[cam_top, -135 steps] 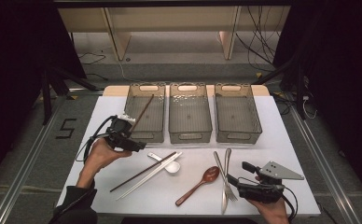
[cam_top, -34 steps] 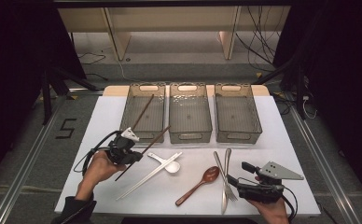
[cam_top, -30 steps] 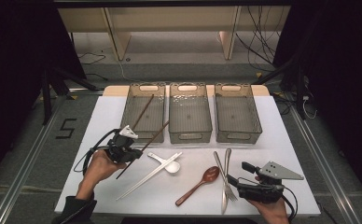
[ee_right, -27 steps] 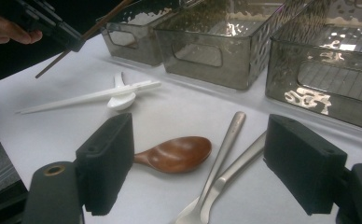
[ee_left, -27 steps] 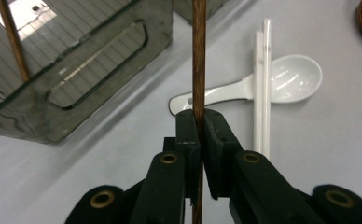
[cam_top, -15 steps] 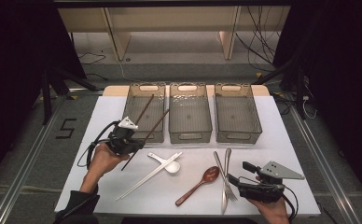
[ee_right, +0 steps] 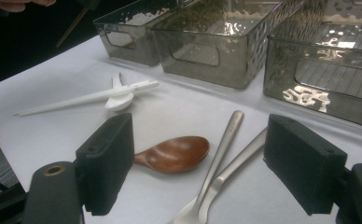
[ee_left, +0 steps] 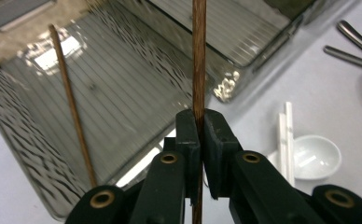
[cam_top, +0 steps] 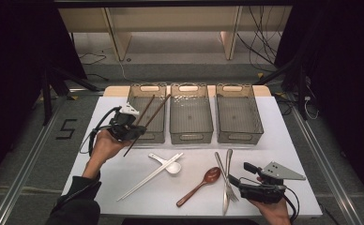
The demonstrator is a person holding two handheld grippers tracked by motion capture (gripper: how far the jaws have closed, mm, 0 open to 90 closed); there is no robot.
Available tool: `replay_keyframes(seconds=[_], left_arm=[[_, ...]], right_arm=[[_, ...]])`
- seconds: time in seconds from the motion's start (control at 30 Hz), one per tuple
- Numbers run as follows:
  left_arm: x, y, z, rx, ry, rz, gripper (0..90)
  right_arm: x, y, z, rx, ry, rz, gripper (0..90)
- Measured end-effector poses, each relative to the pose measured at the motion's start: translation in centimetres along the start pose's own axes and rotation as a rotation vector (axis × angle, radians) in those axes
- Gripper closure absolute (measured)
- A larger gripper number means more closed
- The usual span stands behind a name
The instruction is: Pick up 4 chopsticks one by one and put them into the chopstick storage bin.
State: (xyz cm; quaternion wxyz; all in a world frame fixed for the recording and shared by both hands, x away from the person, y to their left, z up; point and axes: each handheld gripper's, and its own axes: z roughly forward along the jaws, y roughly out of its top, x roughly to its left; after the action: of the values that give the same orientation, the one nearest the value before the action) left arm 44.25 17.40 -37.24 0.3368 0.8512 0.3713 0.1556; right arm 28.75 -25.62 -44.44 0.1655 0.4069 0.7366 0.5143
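My left gripper (cam_top: 134,132) is shut on a dark wooden chopstick (cam_top: 153,116), held up slantwise over the front of the left smoked-plastic bin (cam_top: 138,96). In the left gripper view the pads (ee_left: 188,140) pinch the chopstick (ee_left: 198,70) above that bin's floor (ee_left: 137,93). A second dark chopstick (cam_top: 145,108) (ee_left: 72,107) leans inside the same bin. My right gripper (cam_top: 240,174) (ee_right: 206,163) rests open near the table's front right, its jaws either side of a wooden spoon (ee_right: 174,154) and a fork (ee_right: 221,156).
Middle bin (cam_top: 191,136) and right bin (cam_top: 238,137) stand beside the left one. On the white table (cam_top: 288,140) lie white chopsticks (cam_top: 149,177), a white spoon (cam_top: 171,167), the wooden spoon (cam_top: 201,183), the fork (cam_top: 227,187) and another metal utensil (cam_top: 221,161).
My left gripper has lifted the dark chopstick off the table and carried it back toward the left bin. The right gripper has stayed put.
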Motion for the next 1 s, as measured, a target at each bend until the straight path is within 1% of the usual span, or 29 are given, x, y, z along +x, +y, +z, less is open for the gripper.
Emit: replay_keyframes(seconds=[0.07,0.1,0.2,0.4,0.43,0.5,0.63,0.7,0.83,1.0], left_arm=[[0.4,0.6,-0.1,-0.008,0.011,-0.004,85.0],[0.6,0.8,-0.1,-0.020,0.015,-0.012,85.0],[1.1,1.5,-0.2,-0.035,0.017,-0.022,85.0],[1.6,2.9,0.0,-0.046,0.038,-0.023,85.0],[1.8,3.1,0.0,-0.044,0.041,-0.014,85.0],[2.1,3.5,0.1,-0.046,0.047,-0.014,85.0],[3.1,3.9,0.5,-0.061,0.064,-0.039,85.0],[3.5,4.1,0.7,-0.060,0.074,-0.043,85.0],[4.4,4.6,0.9,-0.075,0.090,-0.073,85.0],[5.3,5.1,1.7,-0.073,0.115,-0.087,85.0]], right_arm=[[0.0,0.0,0.0,-0.002,0.000,-0.002,25.2],[-0.1,0.0,0.0,-0.003,0.000,-0.001,25.2],[-0.1,0.0,-0.1,-0.004,0.000,0.001,25.2],[-0.1,0.0,-0.1,-0.005,0.001,-0.001,25.2],[0.0,0.0,-0.1,-0.005,0.001,-0.001,25.2],[0.0,0.0,-0.1,-0.005,0.002,-0.001,25.2],[0.0,0.0,-0.1,-0.005,0.003,-0.002,25.2],[0.0,0.0,-0.1,-0.006,0.003,-0.001,25.2],[-0.1,0.0,-0.1,-0.005,0.004,0.001,25.2],[0.0,0.0,-0.1,-0.005,0.005,-0.001,25.2]])
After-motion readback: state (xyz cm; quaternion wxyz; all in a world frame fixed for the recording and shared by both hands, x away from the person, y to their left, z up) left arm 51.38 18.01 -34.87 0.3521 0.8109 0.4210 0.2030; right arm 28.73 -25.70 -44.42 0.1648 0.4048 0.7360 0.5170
